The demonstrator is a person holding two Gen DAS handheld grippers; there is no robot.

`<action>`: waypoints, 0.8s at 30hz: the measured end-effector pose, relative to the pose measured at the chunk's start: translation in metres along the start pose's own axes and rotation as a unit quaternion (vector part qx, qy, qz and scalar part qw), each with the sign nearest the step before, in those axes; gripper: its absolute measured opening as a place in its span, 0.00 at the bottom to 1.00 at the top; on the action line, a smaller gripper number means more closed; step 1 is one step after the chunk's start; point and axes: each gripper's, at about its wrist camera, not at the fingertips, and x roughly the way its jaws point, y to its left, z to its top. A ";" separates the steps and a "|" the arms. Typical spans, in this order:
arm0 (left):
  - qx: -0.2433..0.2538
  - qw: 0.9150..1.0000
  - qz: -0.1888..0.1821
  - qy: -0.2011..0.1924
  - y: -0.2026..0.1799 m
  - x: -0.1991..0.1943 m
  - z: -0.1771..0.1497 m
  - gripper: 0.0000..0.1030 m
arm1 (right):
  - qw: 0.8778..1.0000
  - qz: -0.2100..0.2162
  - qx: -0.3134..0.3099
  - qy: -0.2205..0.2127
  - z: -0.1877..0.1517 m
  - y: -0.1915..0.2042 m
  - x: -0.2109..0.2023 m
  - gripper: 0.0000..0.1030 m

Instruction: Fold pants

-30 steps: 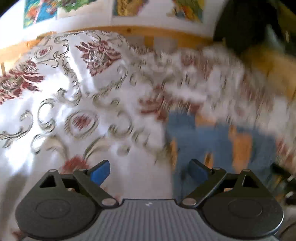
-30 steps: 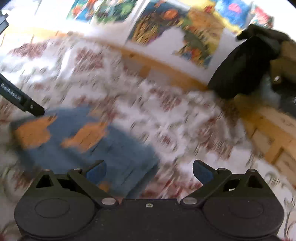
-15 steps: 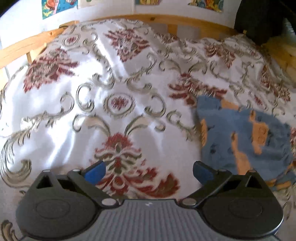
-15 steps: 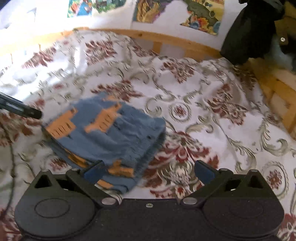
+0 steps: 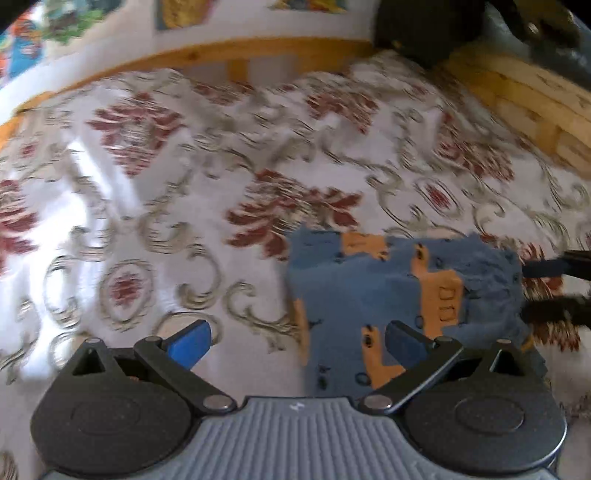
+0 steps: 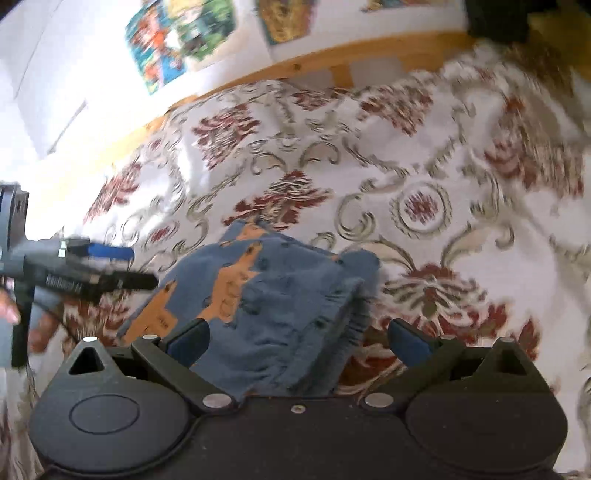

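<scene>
While the bed [image 5: 155,206] fills both views w/ its white cover in red-and-gold floral print, a wooden frame [image 5: 258,48] runs along the far edge and colourful posters [image 6: 181,40] hang on the wall behind. Dark clothing [image 5: 424,26] sits at the top right corner of the left wrist view. Now the pants [image 5: 373,291]: blue w/ orange patches, folded into a compact bundle, lying on the cover btwn the two tools. Left tool [image 5: 295,341] is spread wide, nothing btwn its blue pads; its right pad hangs over the bundle's near left part, left pad over bare cover. Right tool [image 6: 299,341] also wide apart, gripping nothing, w/ the bundle's right edge lying btwn its pads; contact can't be told. From the right wrist view the left tool comes in at the far left, tips just beside the bundle's left edge. Both views slightly blurred.
</scene>
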 end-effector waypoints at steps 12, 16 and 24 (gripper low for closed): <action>-0.095 0.981 -0.158 0.065 0.050 0.055 -0.009 1.00 | 0.981 0.148 0.123 0.007 -0.001 -0.053 0.020 1.00; -0.114 0.974 -0.183 0.068 0.060 0.055 -0.012 0.98 | 0.972 0.166 0.164 -0.003 -0.001 -0.059 0.020 0.94; -0.144 0.969 -0.177 0.093 0.059 0.047 -0.009 0.70 | 0.975 0.102 0.200 0.000 -0.007 -0.060 0.020 0.35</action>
